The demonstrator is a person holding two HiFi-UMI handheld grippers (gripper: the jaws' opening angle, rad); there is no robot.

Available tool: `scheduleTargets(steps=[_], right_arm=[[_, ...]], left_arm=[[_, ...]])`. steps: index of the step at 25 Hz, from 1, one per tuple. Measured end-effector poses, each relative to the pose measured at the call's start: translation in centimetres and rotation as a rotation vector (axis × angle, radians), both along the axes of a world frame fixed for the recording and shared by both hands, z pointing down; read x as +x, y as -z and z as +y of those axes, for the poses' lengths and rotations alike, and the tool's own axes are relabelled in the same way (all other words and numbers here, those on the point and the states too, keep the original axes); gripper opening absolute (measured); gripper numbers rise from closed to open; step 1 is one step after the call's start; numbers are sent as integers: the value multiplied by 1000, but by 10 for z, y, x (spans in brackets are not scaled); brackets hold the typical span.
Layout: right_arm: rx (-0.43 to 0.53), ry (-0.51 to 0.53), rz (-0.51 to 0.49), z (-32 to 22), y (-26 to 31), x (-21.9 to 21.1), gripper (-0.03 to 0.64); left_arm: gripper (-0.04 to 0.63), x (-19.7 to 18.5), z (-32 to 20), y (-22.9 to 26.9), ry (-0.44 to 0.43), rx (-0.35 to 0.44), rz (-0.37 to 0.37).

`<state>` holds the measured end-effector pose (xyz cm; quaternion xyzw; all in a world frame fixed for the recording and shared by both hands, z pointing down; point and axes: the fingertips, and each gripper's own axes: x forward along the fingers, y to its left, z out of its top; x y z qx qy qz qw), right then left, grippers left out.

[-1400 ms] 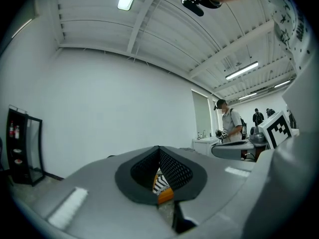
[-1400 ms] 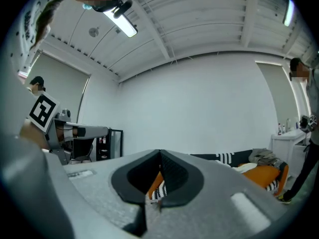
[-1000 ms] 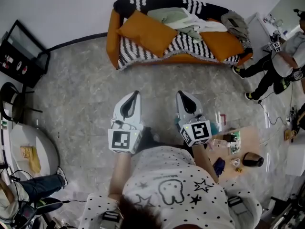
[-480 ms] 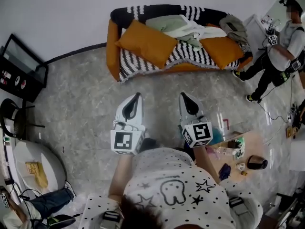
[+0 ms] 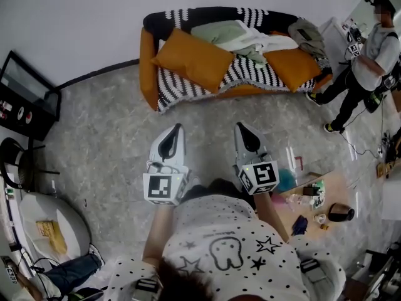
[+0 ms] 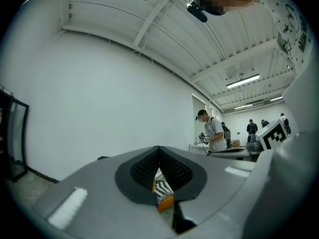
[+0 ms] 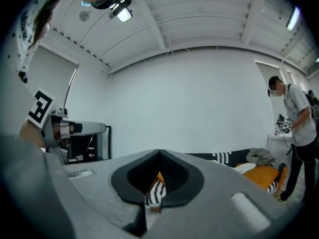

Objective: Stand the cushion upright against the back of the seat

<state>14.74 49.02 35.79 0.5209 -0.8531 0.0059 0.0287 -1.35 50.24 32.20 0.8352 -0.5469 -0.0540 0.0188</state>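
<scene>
The left gripper [image 5: 178, 129] and right gripper [image 5: 239, 126] are held out level in front of the body, side by side, pointing forward — each one's fingers [image 6: 214, 180] closed tip to tip, empty.

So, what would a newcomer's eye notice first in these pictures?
First, the orange sofa with a black-and-white striped cover against the far wall, with a large orange square cushion lying on its left end in the head view. Next, the grey left gripper and right gripper, side by side over the speckled grey floor, jaws shut and empty.
</scene>
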Motion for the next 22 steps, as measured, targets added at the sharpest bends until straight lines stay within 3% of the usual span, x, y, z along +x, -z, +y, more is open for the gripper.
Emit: scheduleTargets(steps=[10, 22], right_arm=[[38, 18, 37, -36, 6, -16, -5], [12, 98, 39, -107, 3, -22, -5]], left_arm=[[-3, -8, -35, -5, 57, -5, -61], [-3, 8, -97, -1, 67, -5, -31]])
